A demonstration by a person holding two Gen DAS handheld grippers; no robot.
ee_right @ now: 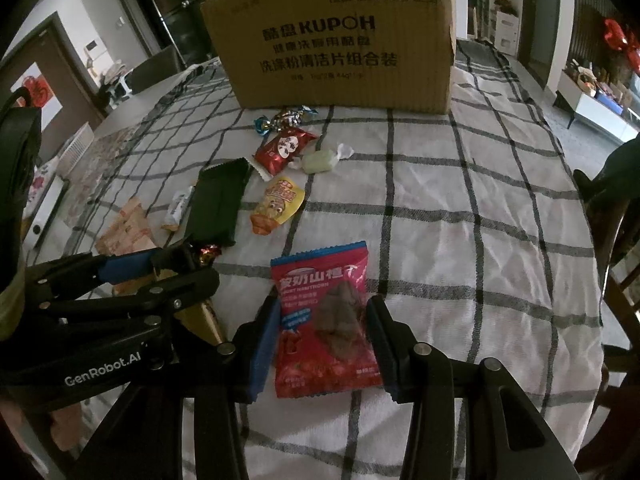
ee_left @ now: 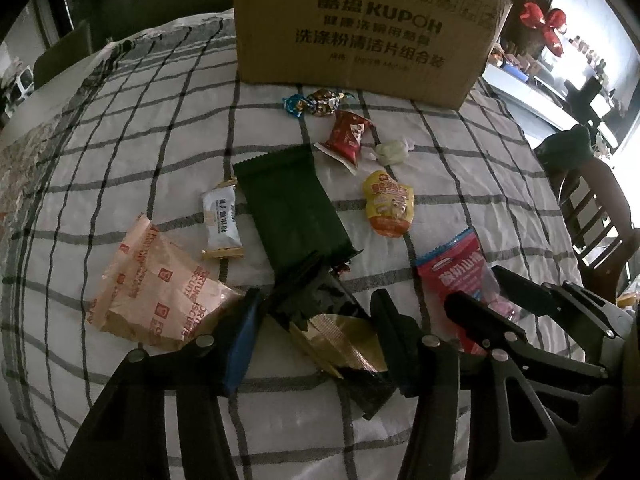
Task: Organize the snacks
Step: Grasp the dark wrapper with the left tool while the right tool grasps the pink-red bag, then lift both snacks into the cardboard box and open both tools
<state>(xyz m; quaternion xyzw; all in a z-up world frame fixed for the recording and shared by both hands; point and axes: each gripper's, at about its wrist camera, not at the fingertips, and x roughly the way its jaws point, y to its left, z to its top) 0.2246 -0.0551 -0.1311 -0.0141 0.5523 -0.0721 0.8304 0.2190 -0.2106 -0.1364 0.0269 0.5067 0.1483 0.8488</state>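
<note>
Your right gripper [ee_right: 324, 344] points steeply down at the checked tablecloth [ee_right: 460, 240], and the red-and-pink hawthorn snack packet [ee_right: 320, 320] lies flat between its two fingers, its blue top edge pointing toward the cardboard box [ee_right: 332, 40]. The blue pad on one side and the dark pad on the other both meet the packet's side edges, so the jaws stand narrow and closed on it, with the packet resting on the cloth. Your left gripper [ee_left: 316, 344] sits just beside it, and between its fingers lies a black-and-gold wrapper [ee_left: 340, 340], crumpled and partly torn-looking. The blue pad stands a little off the wrapper's left edge and the other finger is close to its right side; the jaws are partly open and you cannot tell that they press it. Just ahead of the left fingertips lies the dark green packet [ee_left: 288, 208], with a white biscuit pack [ee_left: 222, 220] and an orange printed bag [ee_left: 156, 292] to its left. Farther toward the box lie a yellow pouch [ee_left: 388, 208], a red sachet [ee_left: 348, 136], a pale green sweet [ee_left: 392, 152] and two twisted foil candies [ee_left: 316, 102].
</note>
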